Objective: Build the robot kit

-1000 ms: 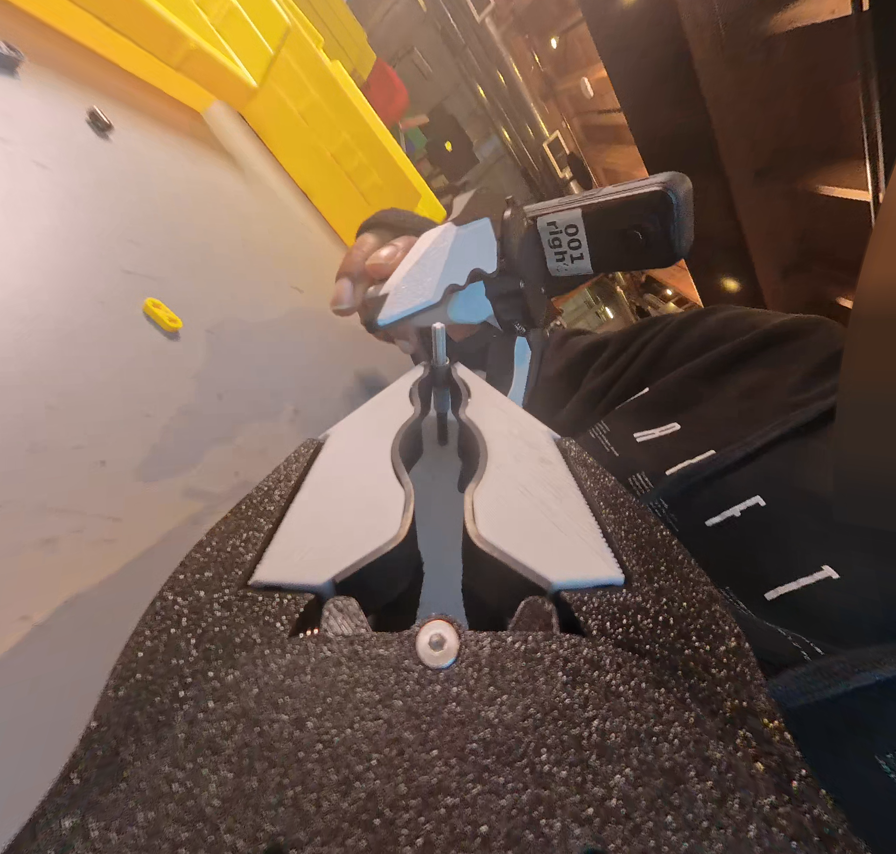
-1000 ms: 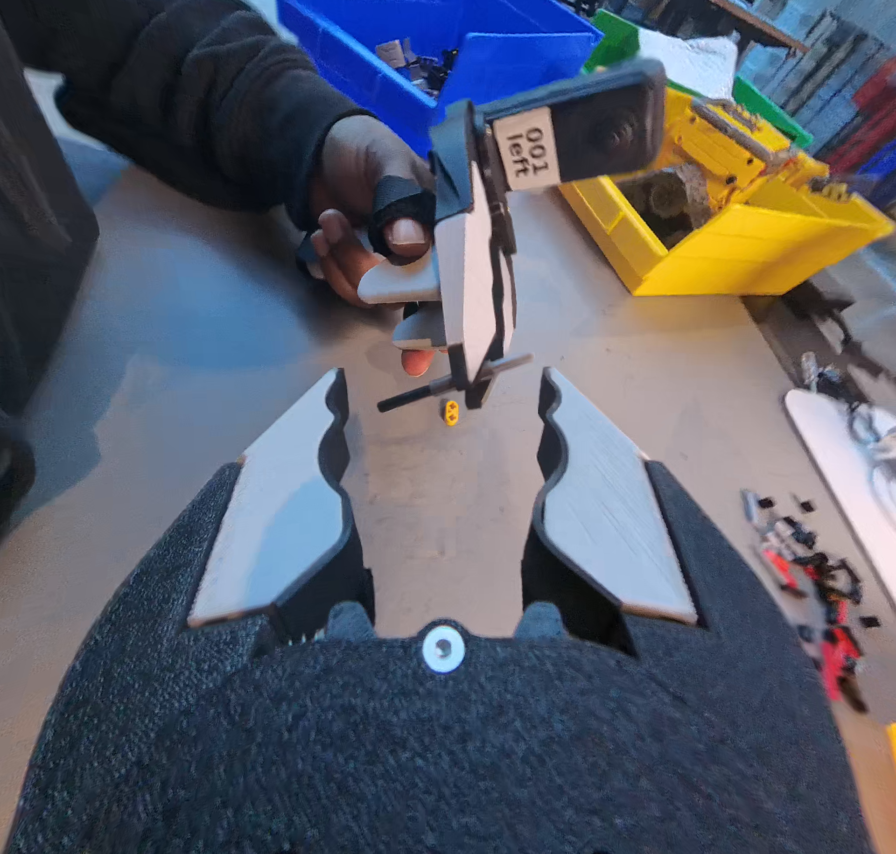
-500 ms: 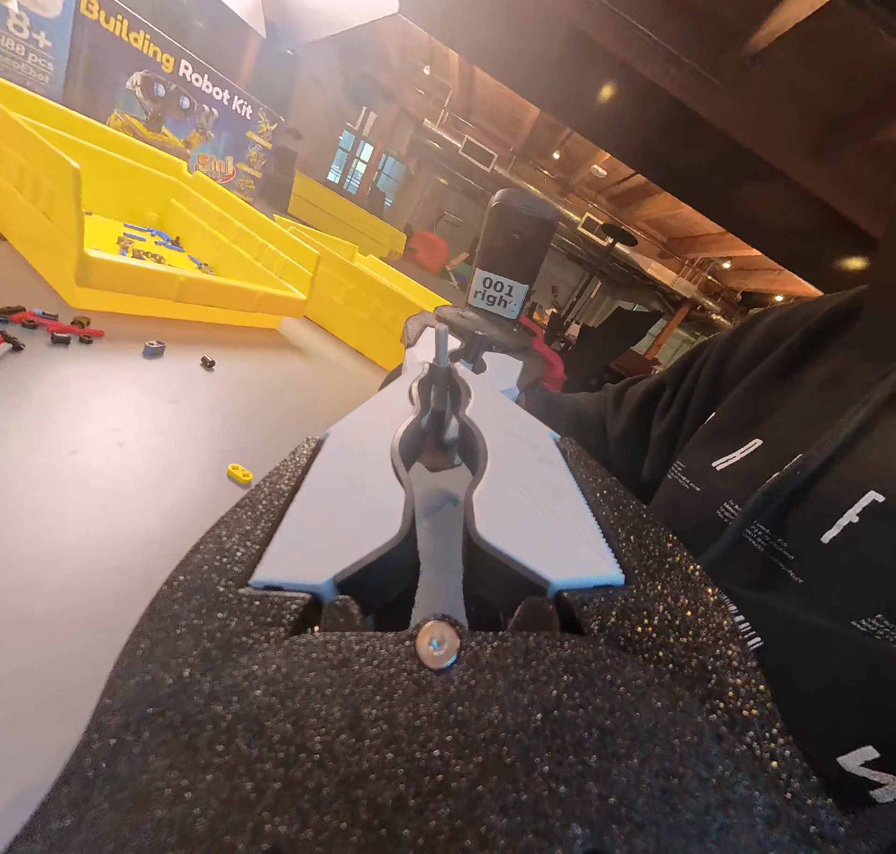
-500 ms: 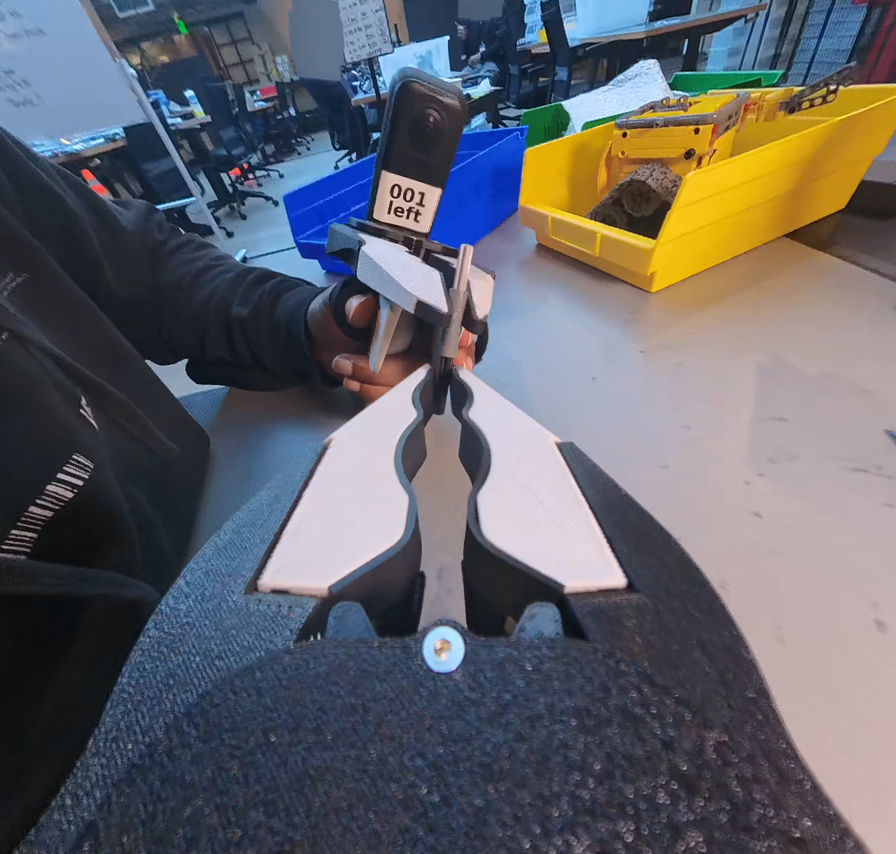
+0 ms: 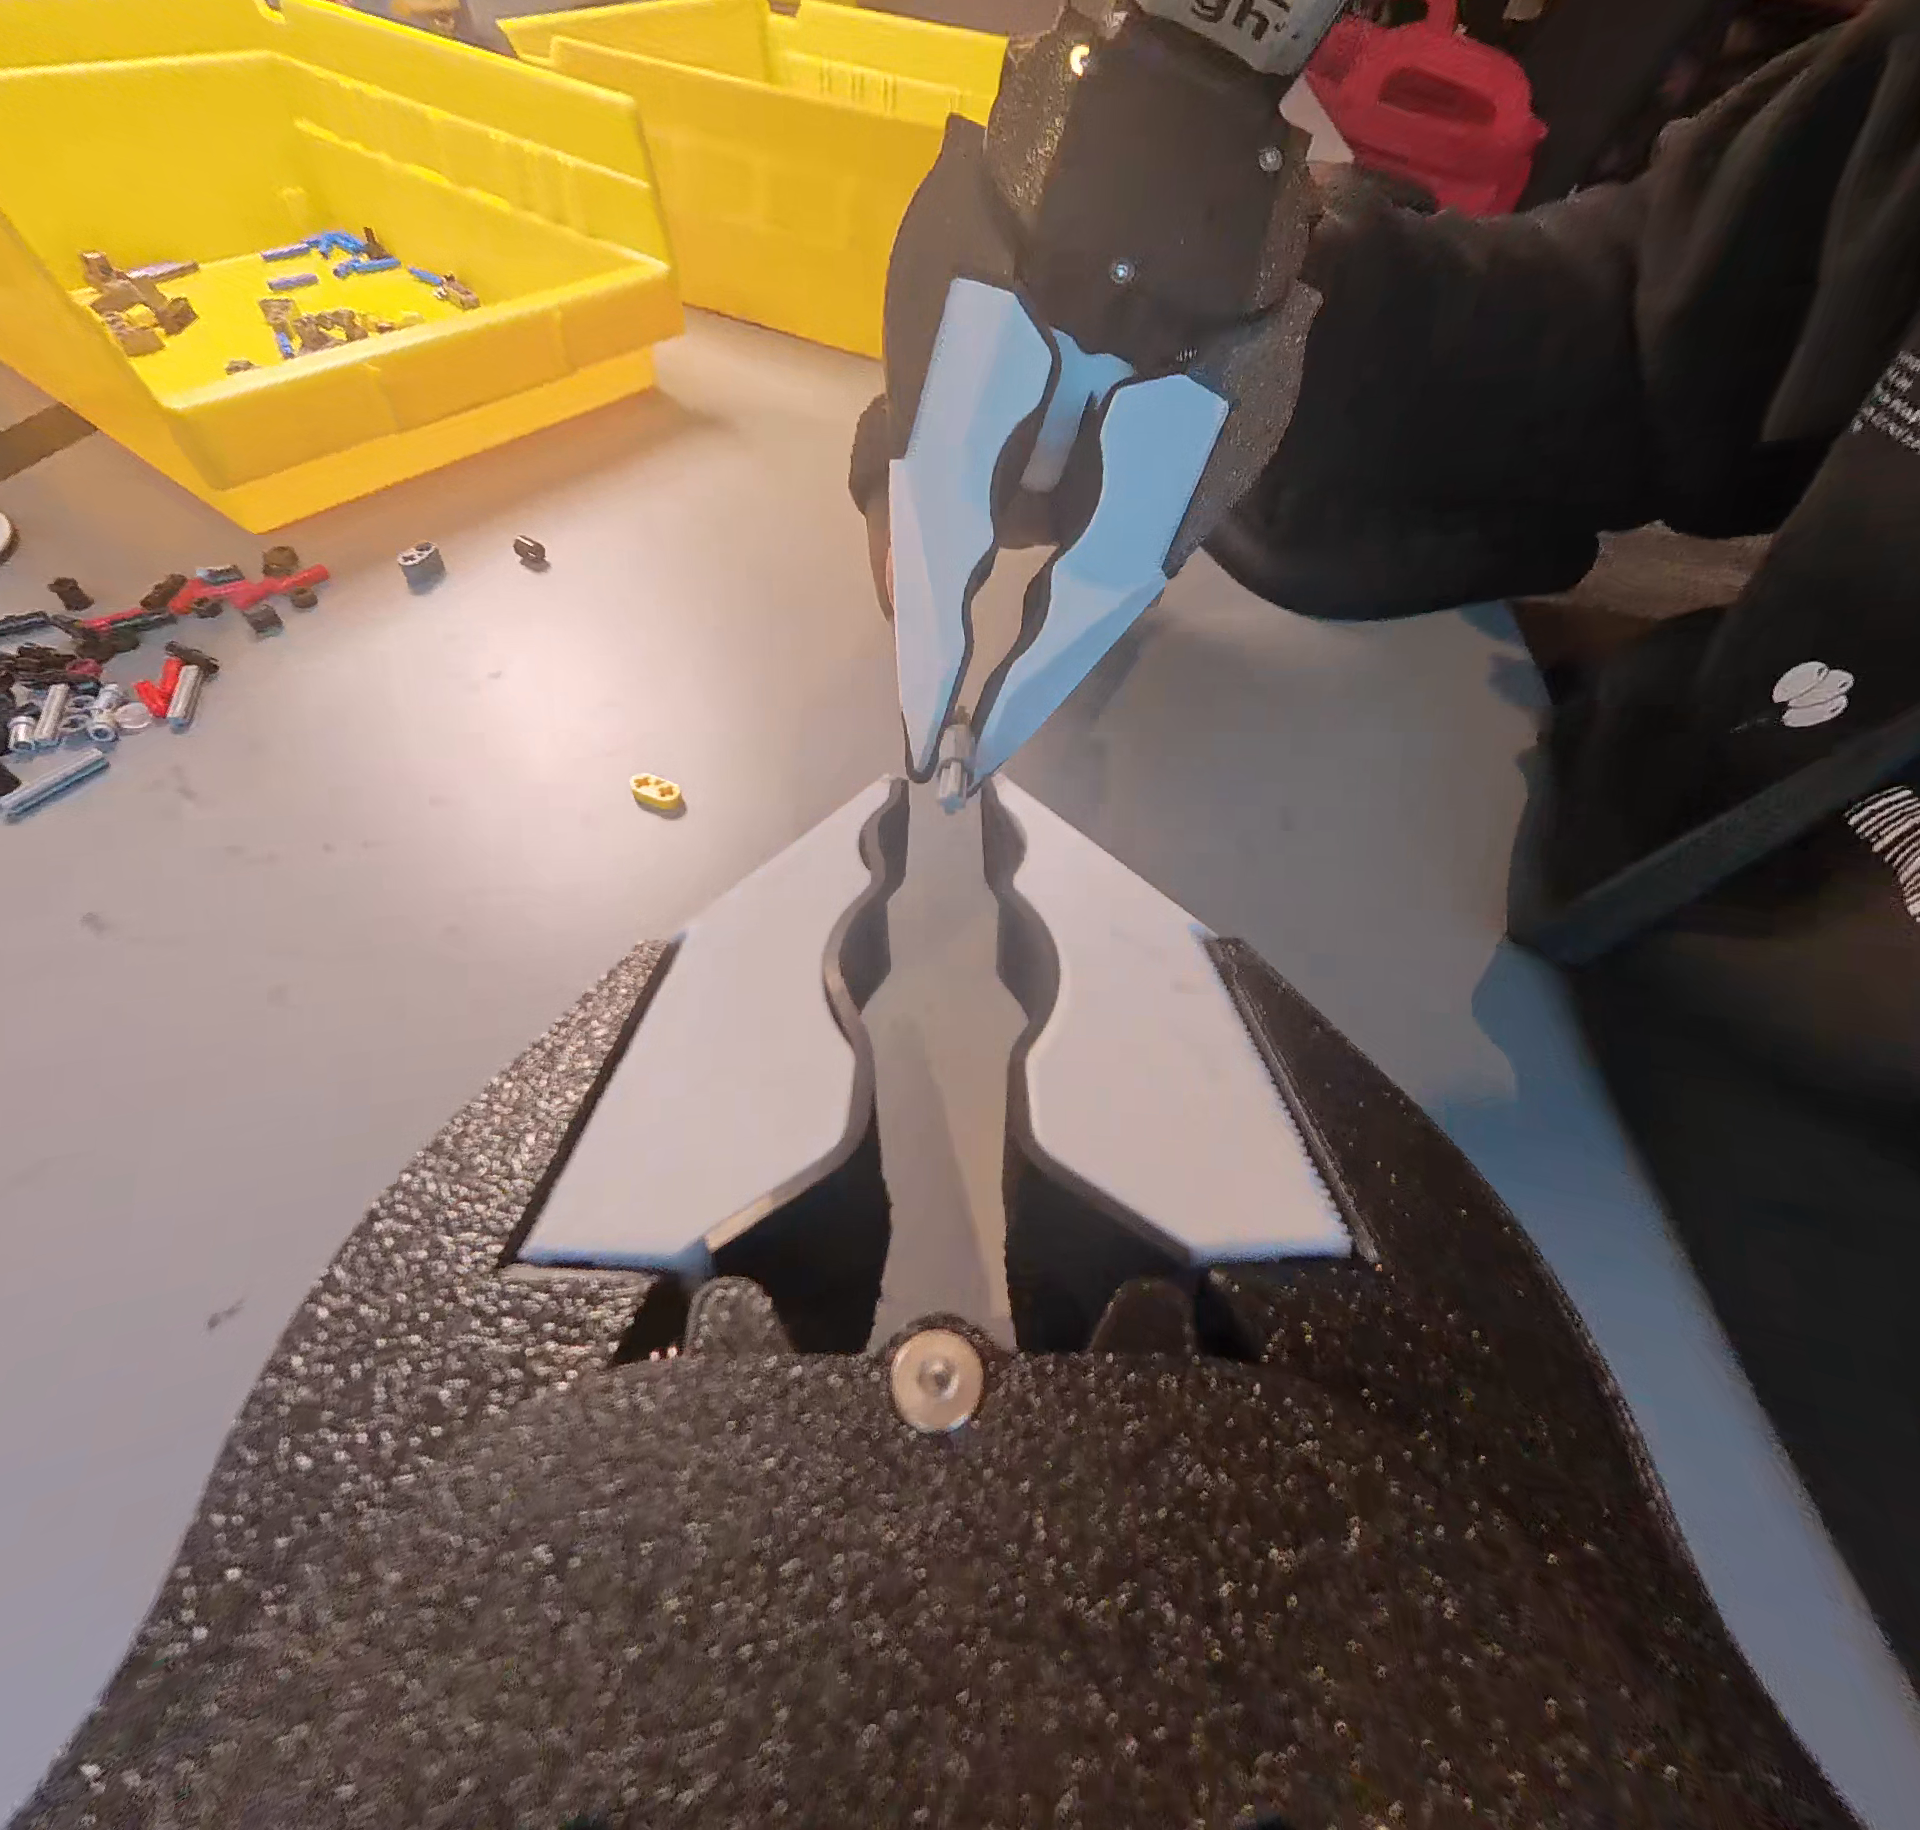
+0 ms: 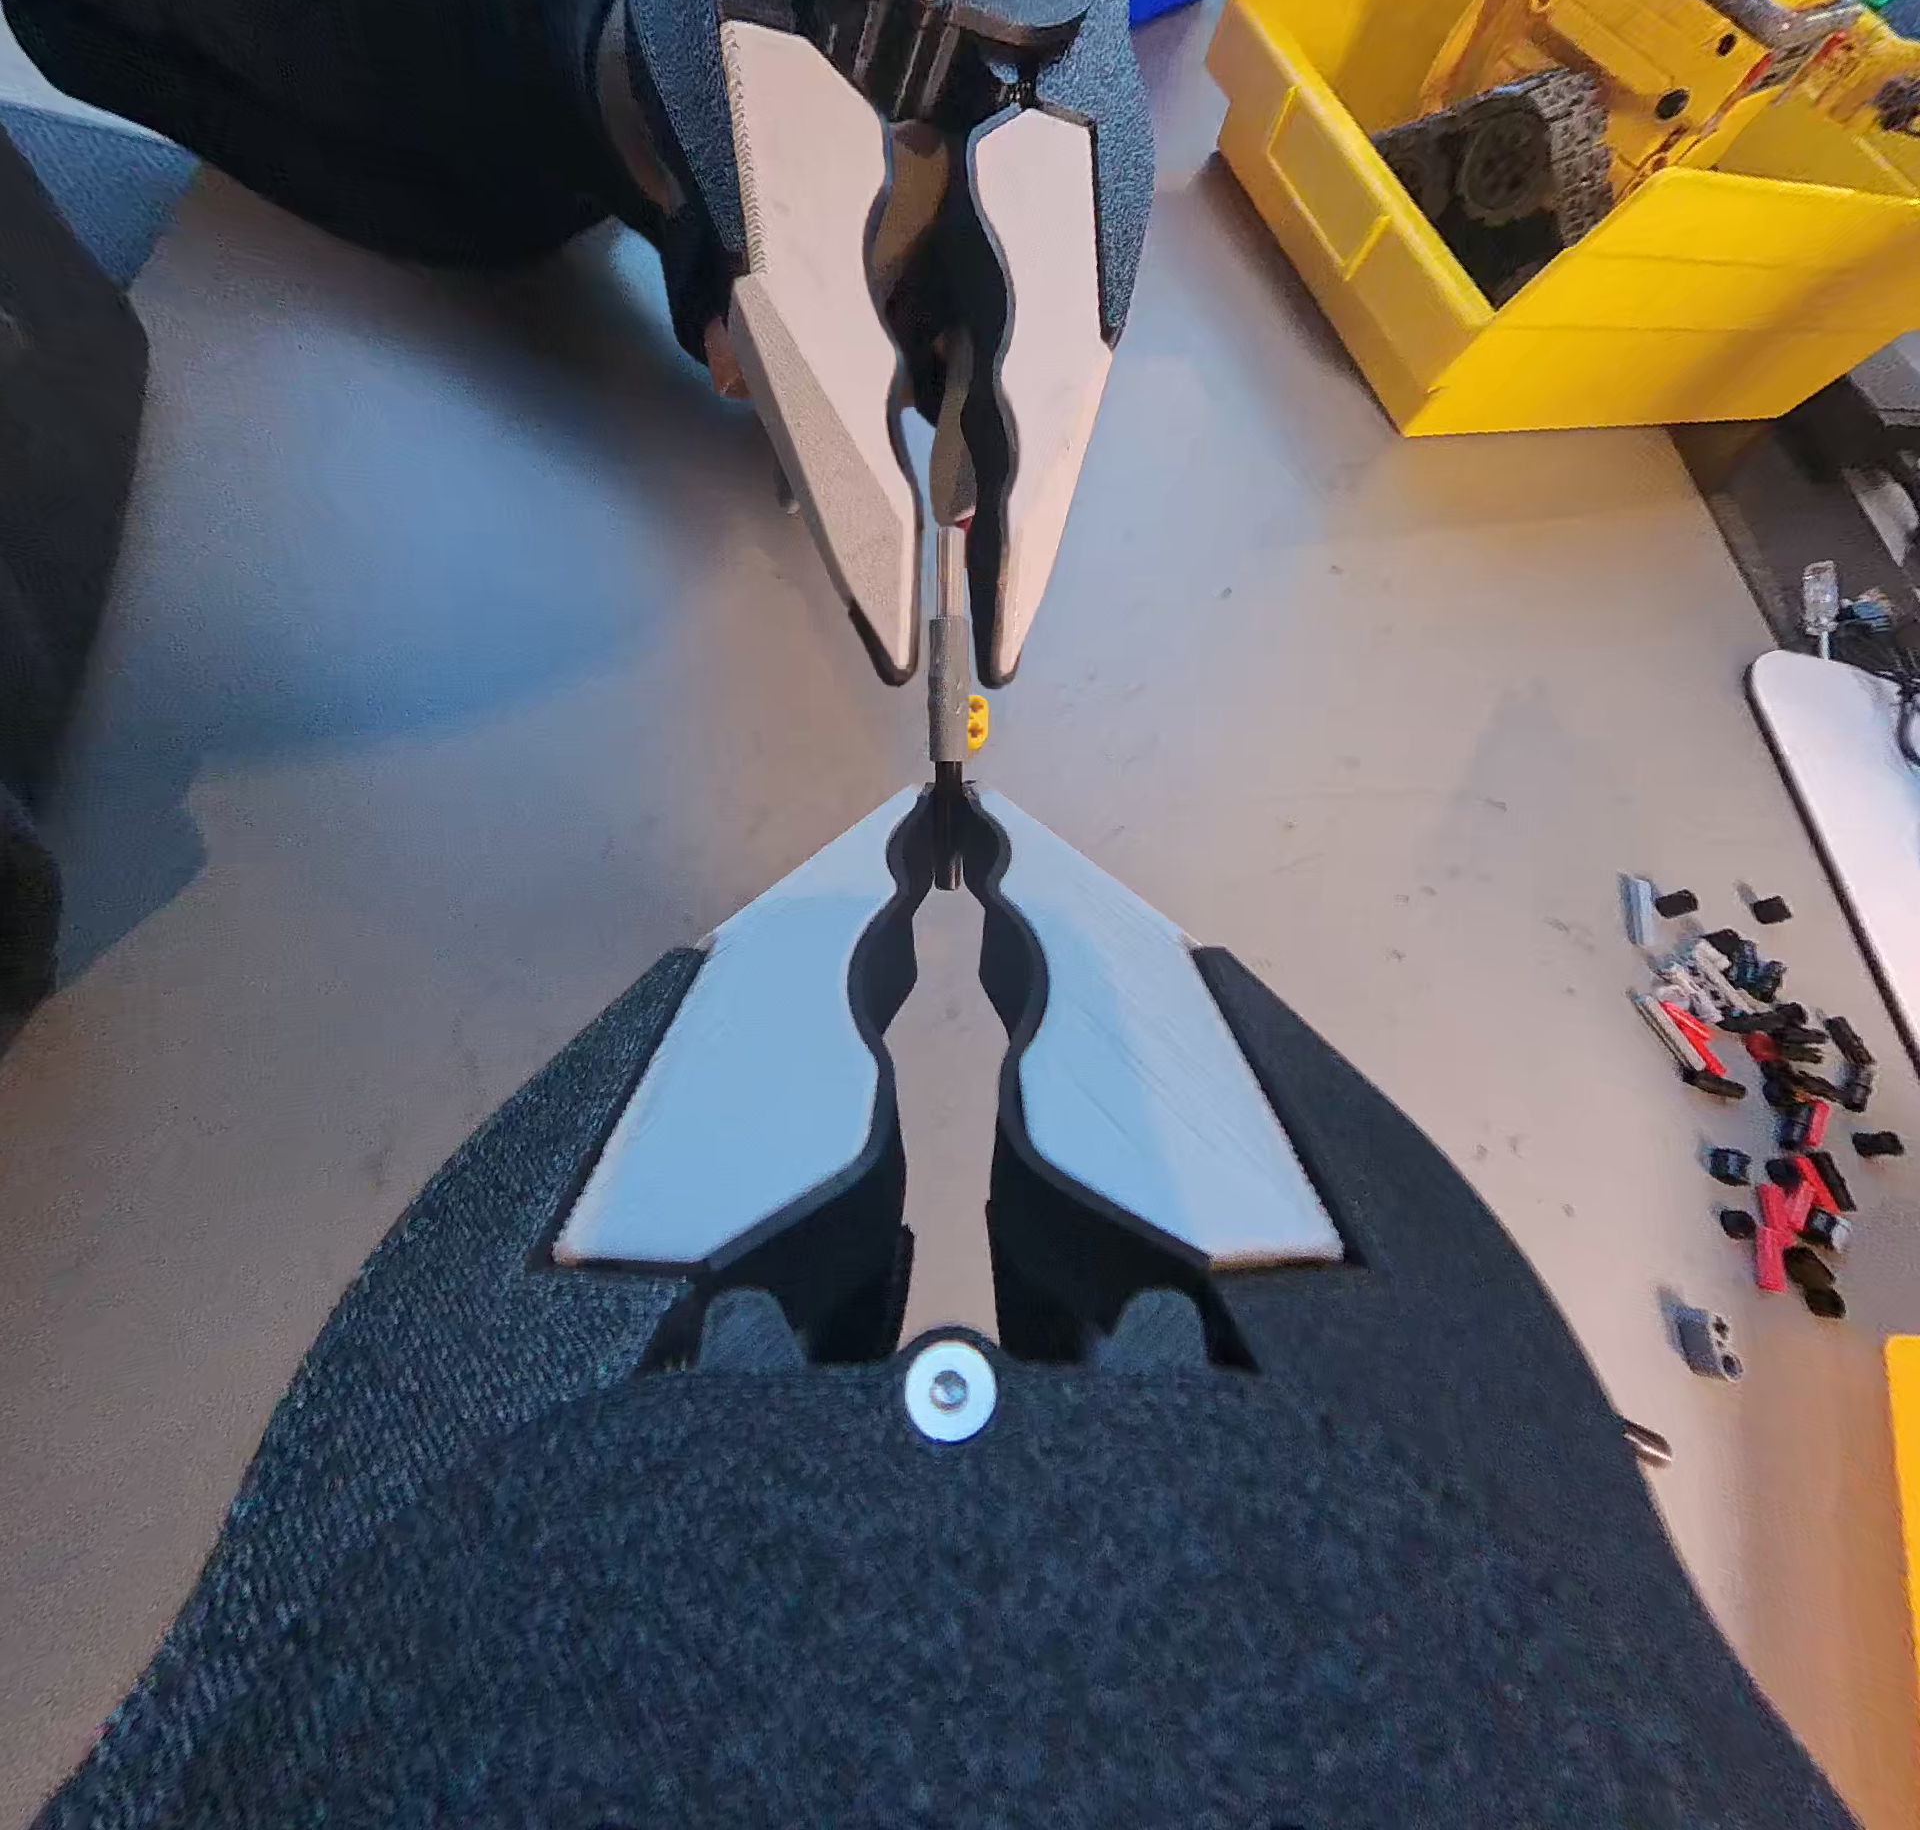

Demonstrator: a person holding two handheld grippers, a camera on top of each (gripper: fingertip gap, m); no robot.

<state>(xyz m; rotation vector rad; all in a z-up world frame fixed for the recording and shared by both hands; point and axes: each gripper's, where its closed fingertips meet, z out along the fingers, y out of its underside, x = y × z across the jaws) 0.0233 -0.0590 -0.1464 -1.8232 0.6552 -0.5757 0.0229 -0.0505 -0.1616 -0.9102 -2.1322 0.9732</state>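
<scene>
A thin rod (image 6: pixel 948 700), black at one end with a grey sleeve and a silvery shaft, is held level above the grey table (image 6: pixel 416 637). My right gripper (image 6: pixel 948 806) is shut on its black end. My left gripper (image 5: pixel 943 793) faces it tip to tip, jaws parted a little. The rod's other end (image 5: pixel 951 767) lies loose between the left fingertips (image 6: pixel 899 663). In the left wrist view the right gripper (image 5: pixel 951 757) pinches the rod at its tips. A small yellow piece (image 5: pixel 657 791) lies on the table below; it also shows in the right wrist view (image 6: pixel 977 738).
Yellow bins (image 5: pixel 312 346) (image 5: pixel 790 170) stand at the back, one with small parts. Loose black, red and grey parts (image 5: pixel 156 658) (image 6: pixel 1766 1105) lie scattered. A yellow bin with a tracked model (image 6: pixel 1558 222) and a white flat thing (image 6: pixel 1849 793) are at the right. Dark sleeves (image 5: pixel 1558 378) flank the grippers. Only a small space, under 4 cm, lies between the two pairs of fingers.
Both grippers tipped down toward the table. The right gripper closed on the rod's black end. The left gripper, shut on the rod before, has parted its jaws.
</scene>
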